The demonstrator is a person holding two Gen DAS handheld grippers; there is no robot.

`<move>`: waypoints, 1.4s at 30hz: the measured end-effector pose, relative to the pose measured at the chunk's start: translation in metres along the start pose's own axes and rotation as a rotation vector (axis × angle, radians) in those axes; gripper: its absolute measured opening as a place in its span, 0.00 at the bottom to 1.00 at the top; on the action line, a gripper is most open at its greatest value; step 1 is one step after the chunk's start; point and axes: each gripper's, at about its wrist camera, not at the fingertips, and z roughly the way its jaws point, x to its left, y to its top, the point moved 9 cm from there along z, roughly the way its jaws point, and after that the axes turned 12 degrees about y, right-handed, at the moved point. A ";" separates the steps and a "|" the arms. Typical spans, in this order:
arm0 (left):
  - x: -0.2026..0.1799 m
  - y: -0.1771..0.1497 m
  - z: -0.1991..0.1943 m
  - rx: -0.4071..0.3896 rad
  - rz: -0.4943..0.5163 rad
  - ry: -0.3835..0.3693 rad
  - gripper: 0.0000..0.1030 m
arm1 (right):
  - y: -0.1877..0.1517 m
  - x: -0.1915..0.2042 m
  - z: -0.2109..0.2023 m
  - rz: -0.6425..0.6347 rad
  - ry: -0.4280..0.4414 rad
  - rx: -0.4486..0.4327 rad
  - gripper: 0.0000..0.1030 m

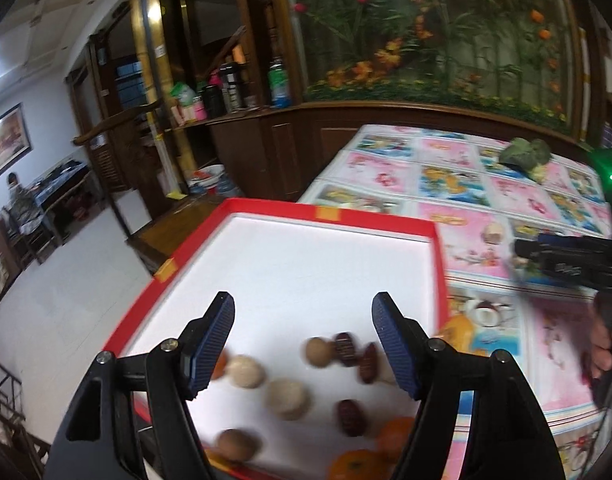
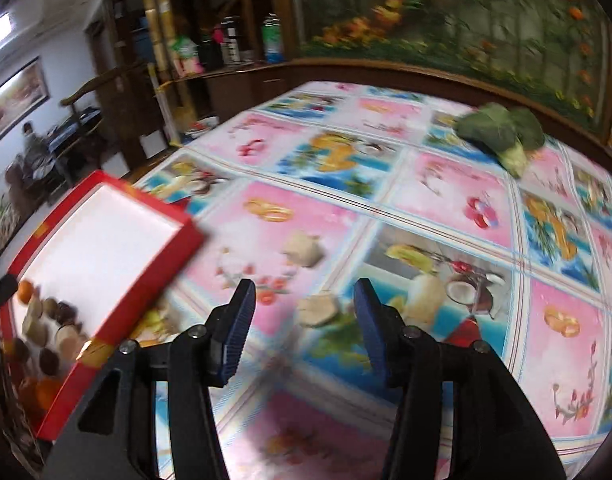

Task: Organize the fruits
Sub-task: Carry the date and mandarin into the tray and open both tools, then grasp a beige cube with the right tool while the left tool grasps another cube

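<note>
A red box (image 1: 333,215) with a white floor sits at the table's left edge; it also shows in the right wrist view (image 2: 146,280). Its near end holds several small fruits: tan round ones (image 1: 286,398), dark red dates (image 1: 349,417) and oranges (image 1: 393,438). My left gripper (image 1: 304,346) is open and empty, hovering above these fruits. My right gripper (image 2: 304,324) is open and empty over the tablecloth, right of the box; it also shows in the left wrist view (image 1: 561,254). A broccoli (image 2: 501,130) lies at the table's far right.
The table has a pink and blue fruit-print cloth (image 2: 425,208). A wooden cabinet with bottles (image 1: 234,92) stands behind the table, under a flower mural. The floor (image 1: 66,300) drops off left of the box.
</note>
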 end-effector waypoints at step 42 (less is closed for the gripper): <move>-0.237 0.031 0.078 0.239 0.210 -0.332 0.25 | 0.018 -0.104 -0.053 0.493 -0.069 -0.210 0.25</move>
